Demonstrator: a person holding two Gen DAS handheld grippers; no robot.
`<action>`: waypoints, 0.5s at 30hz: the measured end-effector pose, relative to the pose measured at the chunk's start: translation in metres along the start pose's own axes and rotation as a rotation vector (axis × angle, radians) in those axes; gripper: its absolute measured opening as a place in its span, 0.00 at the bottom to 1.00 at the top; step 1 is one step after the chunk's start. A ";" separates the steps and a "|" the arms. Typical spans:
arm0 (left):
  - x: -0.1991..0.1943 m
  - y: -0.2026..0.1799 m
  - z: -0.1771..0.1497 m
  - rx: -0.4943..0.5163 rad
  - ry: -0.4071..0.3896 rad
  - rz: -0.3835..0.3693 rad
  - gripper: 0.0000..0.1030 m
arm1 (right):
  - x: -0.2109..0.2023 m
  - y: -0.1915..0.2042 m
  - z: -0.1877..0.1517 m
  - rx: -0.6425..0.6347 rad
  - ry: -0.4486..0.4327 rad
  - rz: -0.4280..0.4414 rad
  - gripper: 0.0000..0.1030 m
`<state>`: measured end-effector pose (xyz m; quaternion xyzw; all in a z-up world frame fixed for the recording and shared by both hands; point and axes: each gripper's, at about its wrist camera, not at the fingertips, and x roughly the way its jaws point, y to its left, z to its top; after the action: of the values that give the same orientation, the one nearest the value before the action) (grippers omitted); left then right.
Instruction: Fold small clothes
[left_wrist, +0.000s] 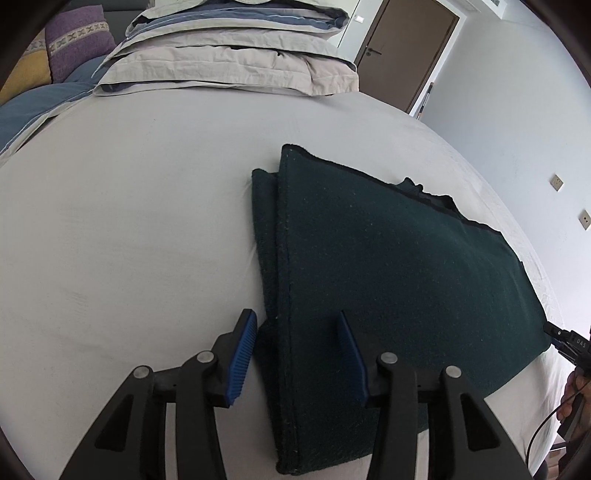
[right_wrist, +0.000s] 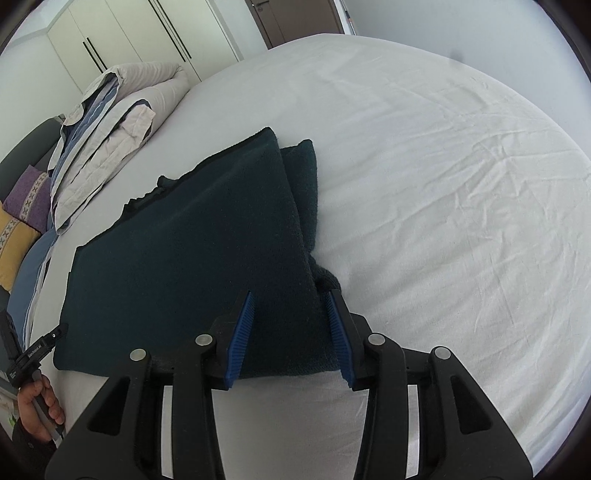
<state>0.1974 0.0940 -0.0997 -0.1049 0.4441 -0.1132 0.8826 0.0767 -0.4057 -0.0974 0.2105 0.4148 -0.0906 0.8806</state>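
Dark green cloth (left_wrist: 388, 258) lies folded flat on the bed (left_wrist: 129, 221), white sheet under it, a lower layer sticking out along one long side. Its far edge looks ragged and uneven.

Left gripper (left_wrist: 297, 354) sits over the near corner of the cloth, jaws partly open. One blue pad (left_wrist: 242, 360) is over bare sheet just beside the cloth edge, the other is above the cloth. The pads are not pressing on anything.

Right gripper (right_wrist: 291, 338) straddles the other near corner, jaws partly open with cloth between the blue pads (right_wrist: 240, 339). Cannot tell if the pads touch the fabric; no pinch visible.

Stacked beige and blue bedding (left_wrist: 229, 55) lies at the head of the bed, well apart from the cloth, purple and yellow cushions (right_wrist: 22, 206) beside it. A hand (right_wrist: 38, 410) holds the left gripper's handle.
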 end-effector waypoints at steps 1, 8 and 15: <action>0.000 -0.001 -0.001 0.005 0.000 0.004 0.47 | -0.001 0.001 0.000 -0.009 -0.008 -0.012 0.28; 0.001 -0.005 -0.001 0.032 0.000 0.020 0.42 | -0.008 -0.007 -0.005 -0.001 -0.022 -0.055 0.05; 0.001 -0.001 -0.002 0.041 0.011 0.014 0.40 | -0.001 -0.018 -0.012 0.035 -0.014 -0.036 0.04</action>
<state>0.1966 0.0926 -0.1012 -0.0830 0.4473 -0.1167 0.8828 0.0619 -0.4162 -0.1090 0.2176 0.4106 -0.1151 0.8780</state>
